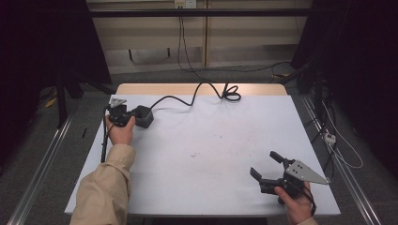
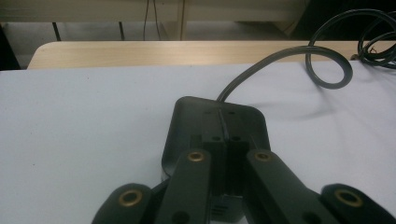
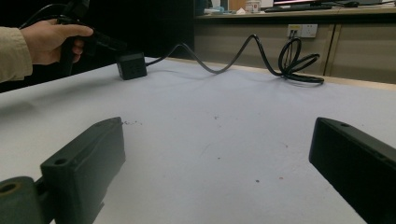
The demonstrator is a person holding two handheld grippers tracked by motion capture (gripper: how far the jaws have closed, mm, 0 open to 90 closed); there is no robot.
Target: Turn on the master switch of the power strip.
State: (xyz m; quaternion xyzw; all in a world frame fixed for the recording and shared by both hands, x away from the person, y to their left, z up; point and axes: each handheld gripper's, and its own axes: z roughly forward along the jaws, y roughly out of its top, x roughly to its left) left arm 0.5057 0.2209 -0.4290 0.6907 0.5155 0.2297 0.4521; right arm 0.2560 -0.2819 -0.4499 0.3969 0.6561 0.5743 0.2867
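On the table (image 1: pixel 211 140), claw-gripped adapter (image 1: pixel 143 116)

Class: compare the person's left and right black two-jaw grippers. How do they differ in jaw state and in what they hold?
The left black two-jaw gripper is shut on the black box-shaped power adapter; the right black two-jaw gripper stands wide open, holding nothing. The left sits at the table's far left, the right near front. Both are hand-held.

The person wears a beige long sleeve (image 1: pixel 105 185) with a cuff at the left wrist. Each hand carries a matte black two-jaw tool. The left tool (image 2: pixel 227 163) has two flat black link bars with brass-ringed screw holes, and a grey three-cornered plate (image 1: pixel 117 101) on top. The right tool (image 1: pixel 266 165) has blocky rectangular black jaws and a larger grey triangular plate (image 1: pixel 305 172) dotted with small holes.
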